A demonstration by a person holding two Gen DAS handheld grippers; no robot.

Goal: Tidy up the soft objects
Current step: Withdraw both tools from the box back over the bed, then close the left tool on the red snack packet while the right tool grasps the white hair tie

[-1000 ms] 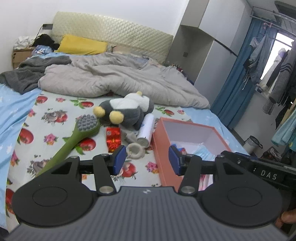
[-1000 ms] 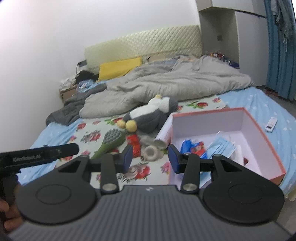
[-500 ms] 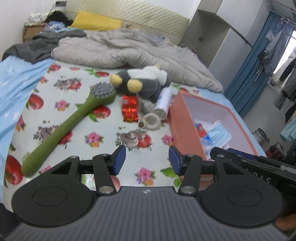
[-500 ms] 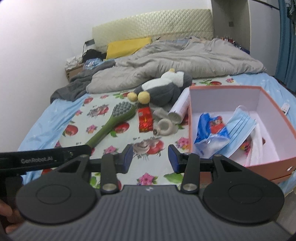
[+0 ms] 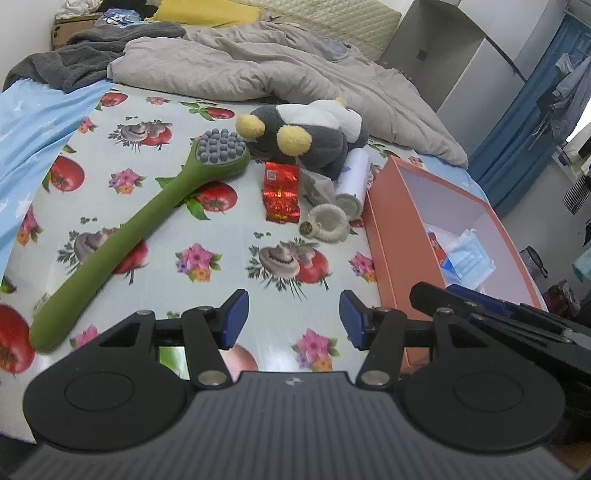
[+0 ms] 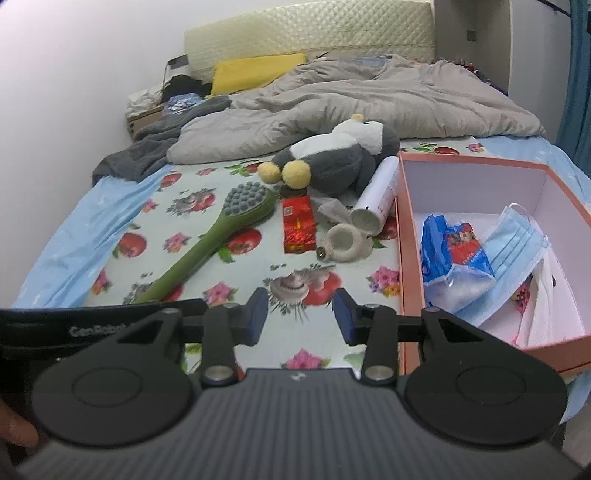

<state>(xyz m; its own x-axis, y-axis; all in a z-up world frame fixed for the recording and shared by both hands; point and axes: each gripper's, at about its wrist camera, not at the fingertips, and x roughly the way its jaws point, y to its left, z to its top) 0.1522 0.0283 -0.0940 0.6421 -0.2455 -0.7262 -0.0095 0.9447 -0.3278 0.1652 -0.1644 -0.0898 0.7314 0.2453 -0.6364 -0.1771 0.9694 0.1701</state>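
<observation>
hovered tilted down over the flowered sheet [image 5: 110, 155], both grippers. left gripper [image 5: 293, 317]: jaws apart, empty, lately widening. right gripper [image 6: 299, 317]: jaws apart, empty too. at frame centre lay the plush [image 6: 332, 158], touching a white tube [image 6: 373, 199]; below these a red packet [image 6: 298, 227] and a woolly ring [image 6: 345, 242]. stretched from centre to lower left, a green brush [image 5: 136, 236]. at right stood the open pink box [image 6: 404, 258], holding a blue mask [image 6: 513, 243] and a blue pouch [image 6: 450, 258]. across the top, a rumpled grey duvet [image 6: 369, 92], yellow pillow [image 6: 255, 70], quilted headboard [image 6: 314, 33].
</observation>
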